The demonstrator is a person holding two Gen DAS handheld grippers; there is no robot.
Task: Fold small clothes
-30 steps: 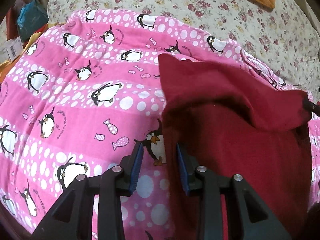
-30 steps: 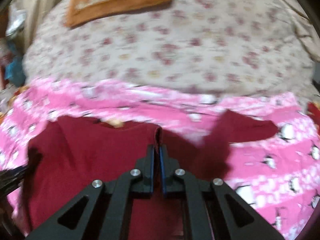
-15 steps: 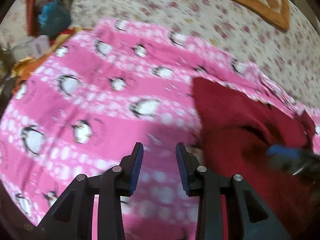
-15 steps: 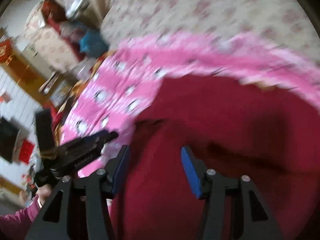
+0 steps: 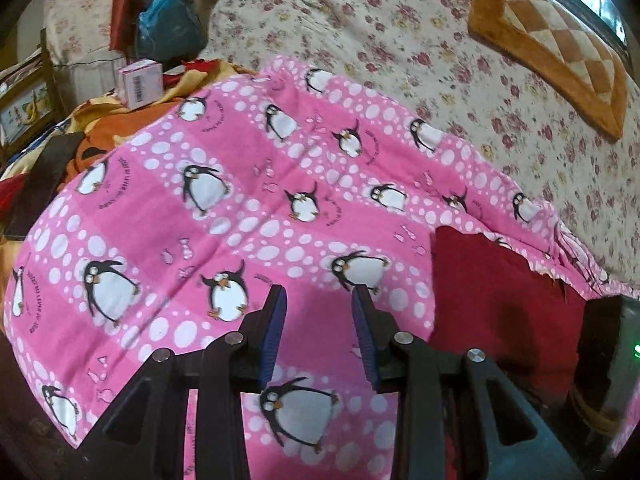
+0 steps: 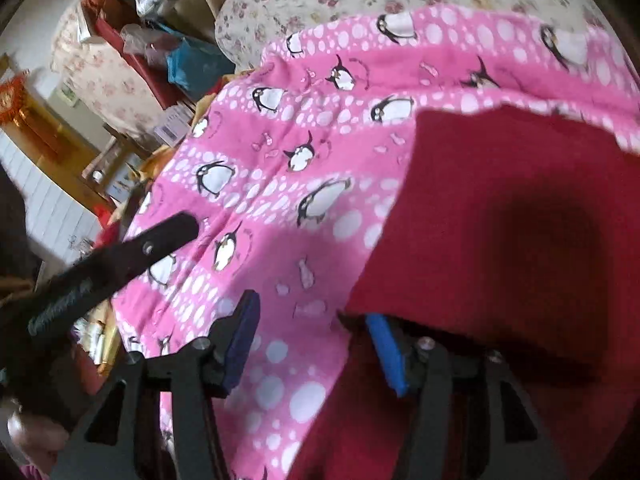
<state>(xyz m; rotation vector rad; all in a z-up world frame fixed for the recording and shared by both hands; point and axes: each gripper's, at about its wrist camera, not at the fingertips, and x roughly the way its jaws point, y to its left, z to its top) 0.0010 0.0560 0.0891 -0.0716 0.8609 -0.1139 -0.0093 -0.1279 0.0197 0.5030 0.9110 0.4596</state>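
Right gripper (image 6: 308, 344), nearest: fingers apart after just opening, nothing clamped; near corner of red garment (image 6: 500, 232) touching right finger, body extending toward 1 o'clock. Left gripper (image 5: 318, 332): fingers apart, empty; garment at 3 o'clock. Counted: one garment, one pink penguin blanket (image 5: 240, 200), on bed (image 5: 440, 40).

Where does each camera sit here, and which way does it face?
Left wrist: on the left gripper, looking down at the pink penguin-print blanket; open jaws, nothing between them.
Right wrist: on the right gripper, facing the dark red garment; jaws just opened, nothing held.
Both views share the blanket and garment.
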